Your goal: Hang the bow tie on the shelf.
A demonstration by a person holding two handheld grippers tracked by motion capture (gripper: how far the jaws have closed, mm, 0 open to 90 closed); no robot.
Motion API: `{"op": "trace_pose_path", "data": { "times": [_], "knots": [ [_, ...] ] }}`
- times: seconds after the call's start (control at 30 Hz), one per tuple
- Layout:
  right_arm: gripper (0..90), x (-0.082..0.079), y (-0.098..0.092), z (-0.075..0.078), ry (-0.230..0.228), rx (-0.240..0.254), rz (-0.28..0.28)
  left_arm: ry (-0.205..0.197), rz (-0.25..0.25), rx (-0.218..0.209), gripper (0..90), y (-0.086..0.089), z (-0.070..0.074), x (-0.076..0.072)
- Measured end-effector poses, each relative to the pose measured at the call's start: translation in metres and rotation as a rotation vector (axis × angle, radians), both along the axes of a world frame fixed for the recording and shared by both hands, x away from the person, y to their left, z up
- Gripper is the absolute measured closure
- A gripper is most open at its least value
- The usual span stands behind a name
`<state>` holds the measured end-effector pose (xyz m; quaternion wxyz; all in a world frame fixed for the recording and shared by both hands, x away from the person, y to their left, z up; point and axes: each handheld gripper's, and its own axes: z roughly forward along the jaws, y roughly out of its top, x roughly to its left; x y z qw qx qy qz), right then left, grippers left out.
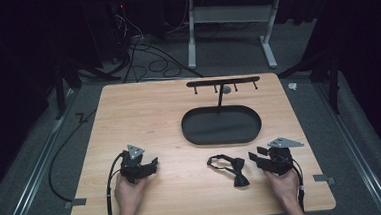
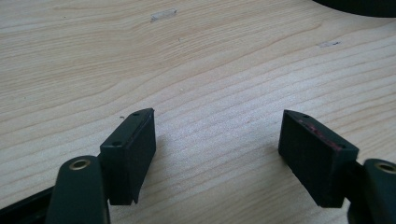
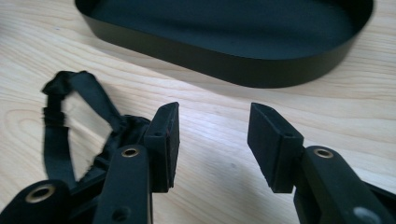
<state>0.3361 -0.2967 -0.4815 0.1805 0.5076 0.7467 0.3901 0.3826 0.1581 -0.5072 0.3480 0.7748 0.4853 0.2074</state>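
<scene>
We see both jaws released: right hand-held gripper [image 1: 256, 159] just beside the black bow tie [image 1: 231, 168], left hand-held gripper [image 1: 153, 165] over bare table [image 1: 144, 115].

Table [image 1: 144, 115]: pale wood, smooth, visible grain. Bow tie [image 1: 235, 171]: black cloth. Tray [image 3: 224, 65]: black, matt.

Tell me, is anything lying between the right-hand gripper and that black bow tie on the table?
Nothing visible. The right gripper sits just beside the bow tie, with only bare table between them, its jaws open and empty.
</scene>
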Motion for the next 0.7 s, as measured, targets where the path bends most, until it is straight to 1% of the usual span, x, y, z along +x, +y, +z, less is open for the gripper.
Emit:
{"op": "trace_pose_path", "data": {
  "times": [0.07,0.13,0.23,0.3,0.37,0.47,0.53,0.63,0.7],
  "knots": [
    [55.7,0.0,0.004,0.001,0.002,0.008,0.011,-0.001,0.001,0.0,28.0,0.0,0.0,0.0],
    [55.7,0.0,0.007,0.002,-0.007,0.015,0.02,-0.002,0.001,0.0,28.0,0.0,0.0,0.0],
    [55.8,0.001,0.012,0.003,-0.01,0.009,0.036,-0.002,0.001,0.0,28.0,0.0,0.0,0.0],
    [55.8,0.001,0.013,0.003,-0.008,0.007,0.037,0.0,0.0,0.0,28.0,0.0,0.0,0.0],
    [55.8,0.002,0.018,0.003,-0.001,0.016,0.052,-0.001,0.001,0.0,28.0,0.0,0.0,0.0],
    [55.9,0.003,0.022,0.004,-0.004,0.018,0.073,-0.001,0.001,0.001,28.0,0.0,0.0,0.0],
    [56.1,0.004,0.026,0.005,-0.004,0.028,0.083,-0.001,0.001,0.001,28.0,0.0,0.0,0.0],
    [56.2,0.004,0.029,0.006,-0.003,0.027,0.095,-0.001,0.001,0.001,28.0,0.0,0.0,0.0],
    [56.5,0.006,0.035,0.007,0.003,0.031,0.114,0.0,0.0,0.001,28.0,0.0,0.0,0.0]
  ]
}}
